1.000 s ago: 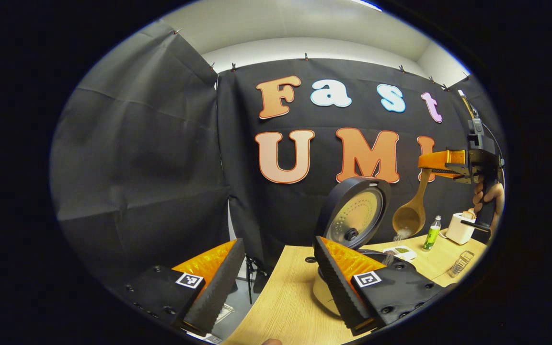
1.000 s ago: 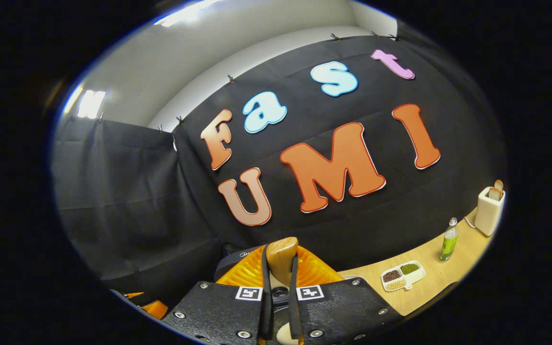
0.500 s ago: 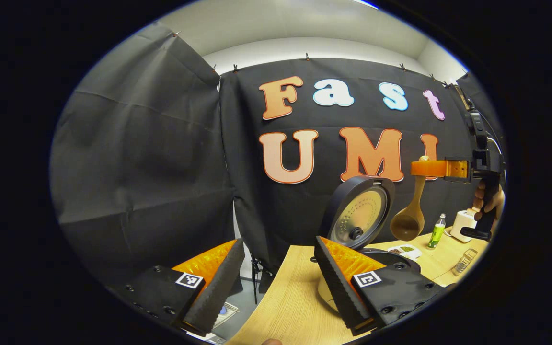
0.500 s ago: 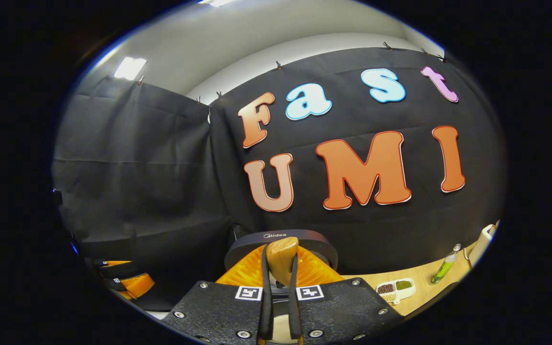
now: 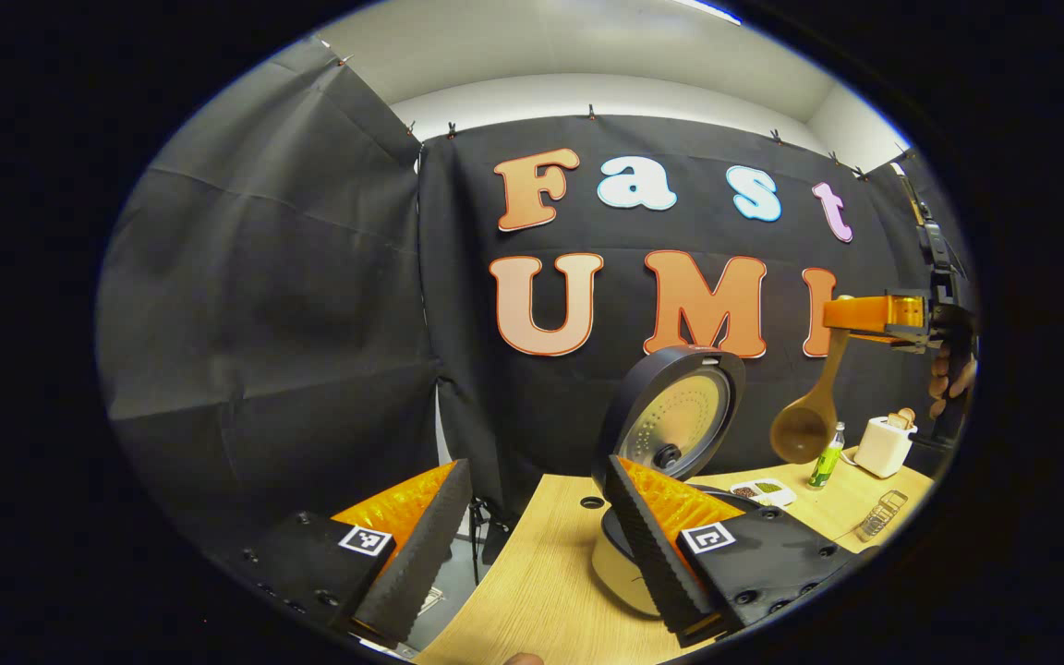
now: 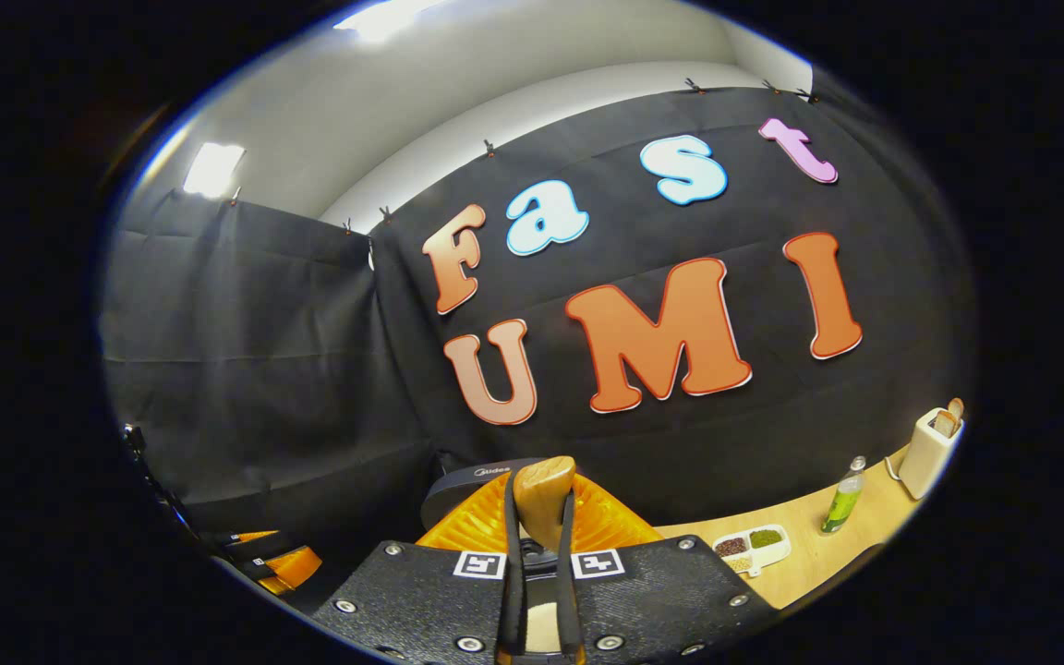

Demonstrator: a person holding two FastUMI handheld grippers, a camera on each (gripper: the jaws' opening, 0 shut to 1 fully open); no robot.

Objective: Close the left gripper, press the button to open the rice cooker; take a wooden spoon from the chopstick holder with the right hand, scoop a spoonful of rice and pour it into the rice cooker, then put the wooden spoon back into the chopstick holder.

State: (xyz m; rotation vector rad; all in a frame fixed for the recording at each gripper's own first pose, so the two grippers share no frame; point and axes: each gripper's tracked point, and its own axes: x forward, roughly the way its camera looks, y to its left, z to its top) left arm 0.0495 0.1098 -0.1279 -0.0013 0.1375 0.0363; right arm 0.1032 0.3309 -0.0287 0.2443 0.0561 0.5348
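The desk [image 5: 541,591] is a light wood surface running along the booth's black cloth wall.

The rice cooker [image 5: 671,434] stands on the desk near its left end. Its lid is raised upright, with the perforated inner plate facing forward. The pot opening lies below the lid and is largely hidden behind the left gripper's near finger. In the right gripper view, the dark top edge of the lid [image 6: 481,476] shows just behind the fingers.

The left gripper [image 5: 532,545] hangs low in front of the cooker. Its jaws are spread wide apart and hold nothing.

The right gripper [image 6: 539,554] is clamped on the handle of the wooden spoon [image 5: 804,420]. In the left gripper view, this gripper [image 5: 860,314] is held high, to the right of the raised lid. The spoon hangs down from it with the bowl lowest. The bowl is in the air above the desk, beside the lid and clear of it. The handle end [image 6: 543,494] protrudes between the closed fingers.

A white toaster [image 5: 881,443] stands on the desk towards the right end. A green bottle [image 5: 826,459] stands just beside it. A white divided dish [image 6: 752,547] holding grains lies flat near the bottle. A clear glass [image 5: 876,517] sits nearer the desk's front edge.
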